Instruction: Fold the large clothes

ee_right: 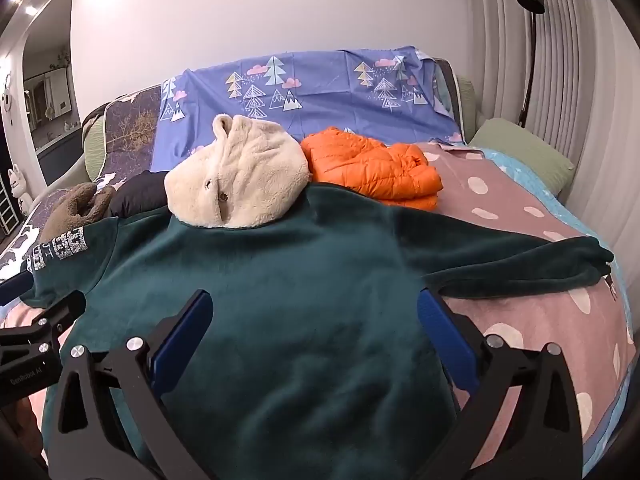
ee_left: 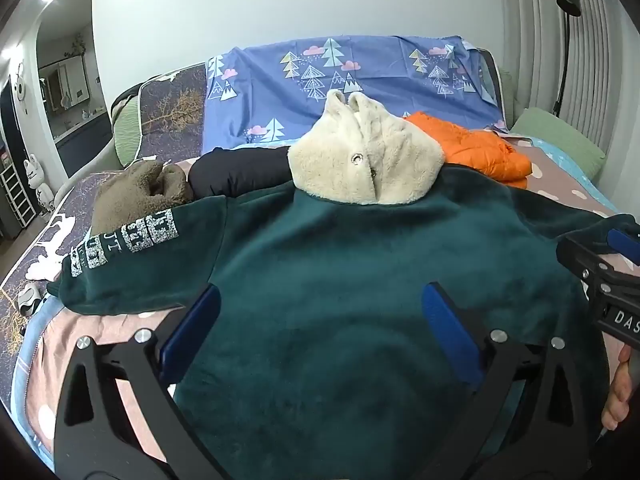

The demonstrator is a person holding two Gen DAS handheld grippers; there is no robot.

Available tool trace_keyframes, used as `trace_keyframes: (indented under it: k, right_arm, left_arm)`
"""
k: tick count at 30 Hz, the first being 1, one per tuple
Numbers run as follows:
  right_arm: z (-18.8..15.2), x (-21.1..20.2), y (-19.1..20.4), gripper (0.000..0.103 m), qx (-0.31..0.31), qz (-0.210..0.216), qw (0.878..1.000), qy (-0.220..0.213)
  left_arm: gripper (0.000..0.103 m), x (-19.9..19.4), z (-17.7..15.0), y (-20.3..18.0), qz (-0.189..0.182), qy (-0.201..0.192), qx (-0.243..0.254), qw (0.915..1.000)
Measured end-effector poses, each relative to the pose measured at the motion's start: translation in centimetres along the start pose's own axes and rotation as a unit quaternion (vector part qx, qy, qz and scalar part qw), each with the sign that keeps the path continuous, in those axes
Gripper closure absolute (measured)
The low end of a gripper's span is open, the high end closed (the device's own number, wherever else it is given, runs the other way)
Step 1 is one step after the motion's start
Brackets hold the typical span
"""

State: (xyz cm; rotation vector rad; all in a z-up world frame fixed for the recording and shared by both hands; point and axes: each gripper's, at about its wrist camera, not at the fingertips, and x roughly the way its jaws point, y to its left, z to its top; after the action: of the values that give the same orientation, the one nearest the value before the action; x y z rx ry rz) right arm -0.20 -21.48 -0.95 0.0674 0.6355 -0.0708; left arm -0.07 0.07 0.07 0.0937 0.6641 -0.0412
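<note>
Your left hand-held gripper [ee_left: 320, 322] stands with its jaws spread wide and nothing between them; it hangs over the lower left part of the green garment's body. Your right hand-held gripper [ee_right: 314, 326] is equally wide and equally empty, over the lower right part of the same garment. Neither set of blue pads can be seen pressing on the fabric.

Location of the work item: the dark green fleece hoodie [ee_left: 360, 264] lies spread flat on the bed [ee_right: 540, 312], hem toward you. Its cream fleece-lined hood [ee_right: 236, 184] rests at the far end. The left sleeve [ee_left: 128, 264], bearing white print, extends outward to the left. The right sleeve [ee_right: 520, 268] extends outward to the right across the pink spotted cover.

Progress assessment: the garment appears laid out and fairly smooth, but no fold is visible. Both sleeves remain open and the body is at full length. Judge the folding as not yet begun; the sleeve folds and the body fold are all outstanding.

Other items: an orange puffer jacket [ee_right: 372, 168], seemingly folded, sits beyond the hoodie. A brown fleece item [ee_left: 140, 192] and a black garment [ee_left: 240, 172] lie at the far left.
</note>
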Motion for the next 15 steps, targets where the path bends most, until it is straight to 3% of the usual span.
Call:
trace_keyframes:
  k: [15]
  right_arm:
    - [0.3,-0.1,0.7,0.001,-0.004,0.002,1.000,-0.007]
  left_arm:
    - [0.002,0.4,-0.8,-0.1,-0.003,0.005,0.007,1.0000]
